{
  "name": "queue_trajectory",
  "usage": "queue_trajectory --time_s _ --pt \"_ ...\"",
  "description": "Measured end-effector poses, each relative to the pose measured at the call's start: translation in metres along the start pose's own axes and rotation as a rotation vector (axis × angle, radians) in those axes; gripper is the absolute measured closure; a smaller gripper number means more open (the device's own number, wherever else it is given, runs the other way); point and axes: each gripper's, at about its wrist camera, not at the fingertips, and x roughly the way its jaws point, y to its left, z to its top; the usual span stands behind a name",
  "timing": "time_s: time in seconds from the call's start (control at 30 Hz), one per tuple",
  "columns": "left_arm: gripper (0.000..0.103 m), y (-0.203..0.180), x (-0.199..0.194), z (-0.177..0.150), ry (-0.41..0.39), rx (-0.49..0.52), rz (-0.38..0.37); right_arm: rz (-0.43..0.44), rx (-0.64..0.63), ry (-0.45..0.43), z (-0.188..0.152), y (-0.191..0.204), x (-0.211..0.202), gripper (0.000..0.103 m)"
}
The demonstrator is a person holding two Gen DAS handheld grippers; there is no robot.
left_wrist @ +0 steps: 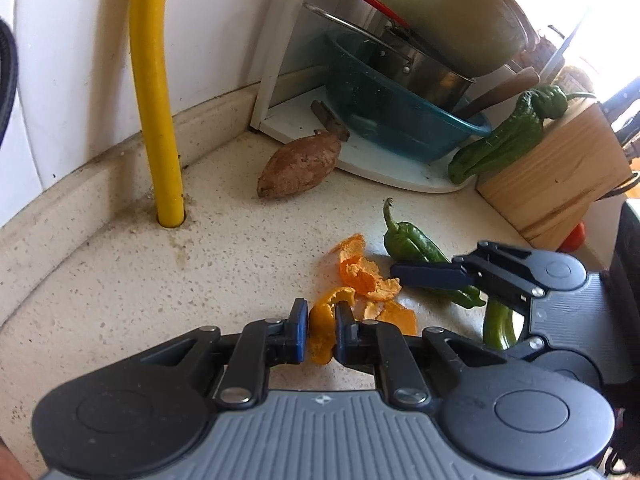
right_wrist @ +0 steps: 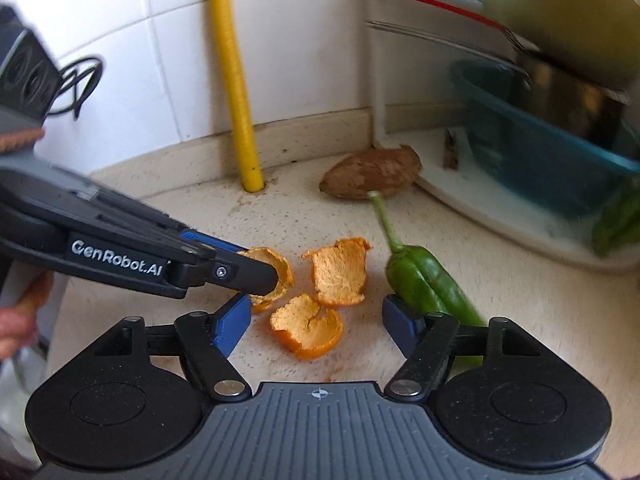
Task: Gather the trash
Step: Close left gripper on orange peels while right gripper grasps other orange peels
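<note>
Several orange peel pieces lie on the speckled counter. My left gripper (left_wrist: 322,332) is shut on one orange peel piece (left_wrist: 322,330); the same peel (right_wrist: 276,270) shows in the right wrist view, pinched by the left gripper (right_wrist: 262,274). Two other peel pieces (right_wrist: 340,272) (right_wrist: 308,326) lie just ahead of my right gripper (right_wrist: 316,322), which is open and empty, its fingers either side of the nearer piece. More peel (left_wrist: 366,278) lies ahead in the left wrist view, with the right gripper's finger (left_wrist: 424,274) beside it.
A green pepper (right_wrist: 428,280) lies right of the peels. A sweet potato (left_wrist: 298,170) rests by a white dish rack (left_wrist: 400,172) holding a teal basin (left_wrist: 400,120) and pots. A yellow hose (left_wrist: 158,92) enters the counter. A wooden block (left_wrist: 556,172) bears more peppers.
</note>
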Motion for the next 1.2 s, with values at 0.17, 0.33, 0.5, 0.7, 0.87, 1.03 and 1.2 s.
queue_trajectory --time_s 0.17,0.33,0.5,0.7,0.87,1.03,1.2 --pt "0.09 0.007 0.001 0.002 0.019 -0.023 -0.021 0.025 -0.065 0.004 0.002 0.001 0.003 0.025" --pt "0.09 0.015 0.003 0.004 0.03 -0.056 -0.052 0.059 -0.17 0.032 0.008 0.003 0.004 0.031" --pt "0.09 0.018 0.004 0.006 0.038 -0.048 -0.071 0.149 -0.236 0.08 0.019 -0.006 0.013 0.031" --pt "0.09 0.019 0.002 0.006 0.051 -0.049 -0.08 0.226 -0.228 0.138 0.027 -0.019 0.021 0.033" --pt "0.09 0.009 -0.001 0.001 0.079 -0.01 -0.083 0.146 -0.226 0.165 0.021 -0.007 0.008 0.069" --pt "0.09 0.009 -0.004 -0.006 0.077 -0.049 -0.095 0.129 -0.167 0.181 0.018 -0.007 0.001 0.078" --pt "0.091 0.008 -0.017 -0.016 0.058 -0.084 -0.11 0.157 -0.09 0.177 0.013 -0.007 -0.006 0.082"
